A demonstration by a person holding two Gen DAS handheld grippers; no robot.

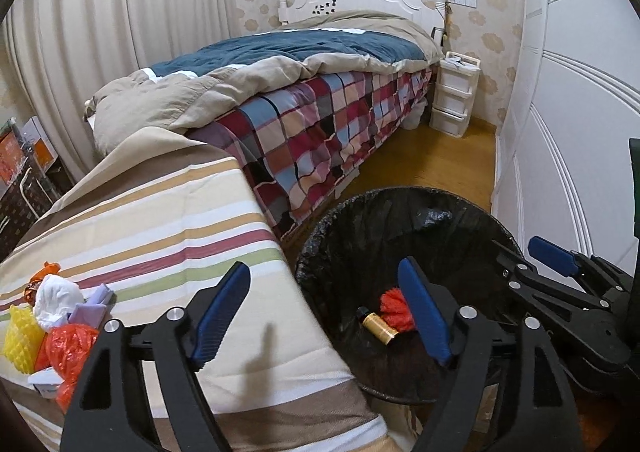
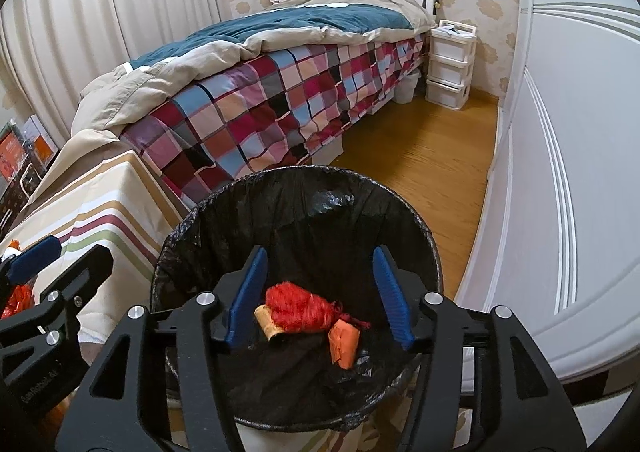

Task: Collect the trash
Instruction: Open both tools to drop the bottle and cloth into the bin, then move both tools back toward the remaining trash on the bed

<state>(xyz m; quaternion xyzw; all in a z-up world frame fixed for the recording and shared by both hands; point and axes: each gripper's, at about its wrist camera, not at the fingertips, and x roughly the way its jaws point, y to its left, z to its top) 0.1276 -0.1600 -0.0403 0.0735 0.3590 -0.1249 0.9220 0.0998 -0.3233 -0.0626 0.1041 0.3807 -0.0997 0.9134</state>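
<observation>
A black-lined trash bin stands on the floor beside a striped cloth surface. Inside it lie a red fuzzy bundle, a brown cylinder and an orange wad; the left wrist view shows the bin with the red bundle and a gold tube. My right gripper is open and empty above the bin. My left gripper is open and empty over the cloth's edge. A trash pile lies at the cloth's left: yellow mesh, white wad, red plastic, purple paper.
A bed with a plaid cover stands behind. White drawers sit by its head. A white wardrobe lines the right side. Wooden floor runs between bed and wardrobe. Boxes stand at far left.
</observation>
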